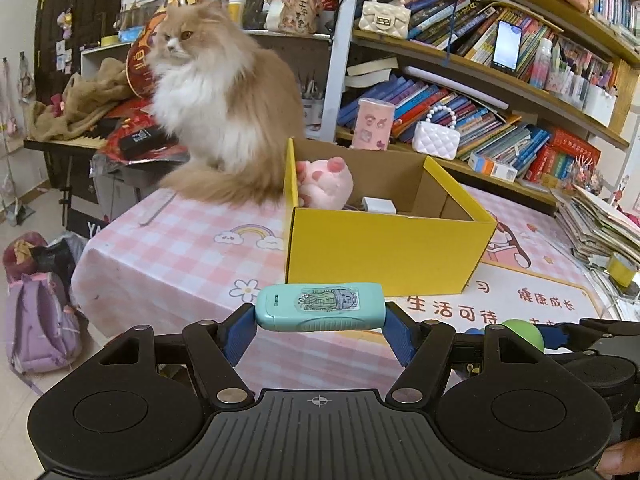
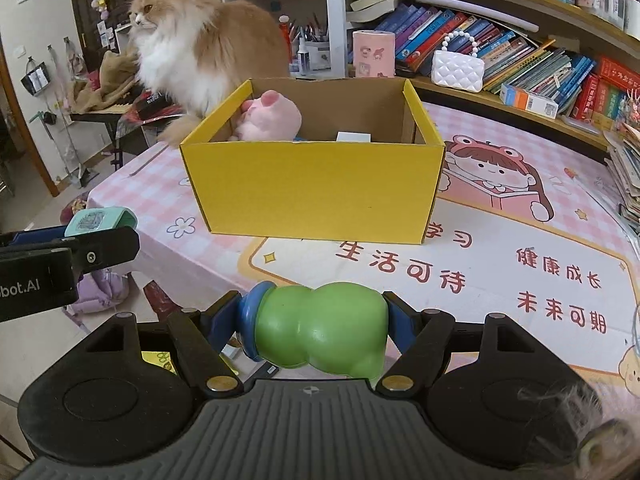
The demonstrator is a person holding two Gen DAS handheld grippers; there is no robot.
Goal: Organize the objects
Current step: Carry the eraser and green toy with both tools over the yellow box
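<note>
Between the blue pads of the left hand-held gripper [image 1: 320, 320], in the left wrist view, one mint-green device [image 1: 320, 306] is clamped end to end, held above the near edge of the counter [image 1: 180, 256]. Ahead sits one yellow box [image 1: 384, 248], open-topped, with one pink plush toy [image 1: 326, 182] and one small white item [image 1: 378, 205] inside. One fluffy cat [image 1: 216, 108] sits just beside the box's far left corner, so the carry probably should go high over the near wall and release well inside, away from the cat.

From the right wrist view, the right hand-held gripper [image 2: 316, 330] grips one green toy [image 2: 320, 330] with a blue end, short of the box. It likely needs the same lift over the rim, one arm at a time.
</note>
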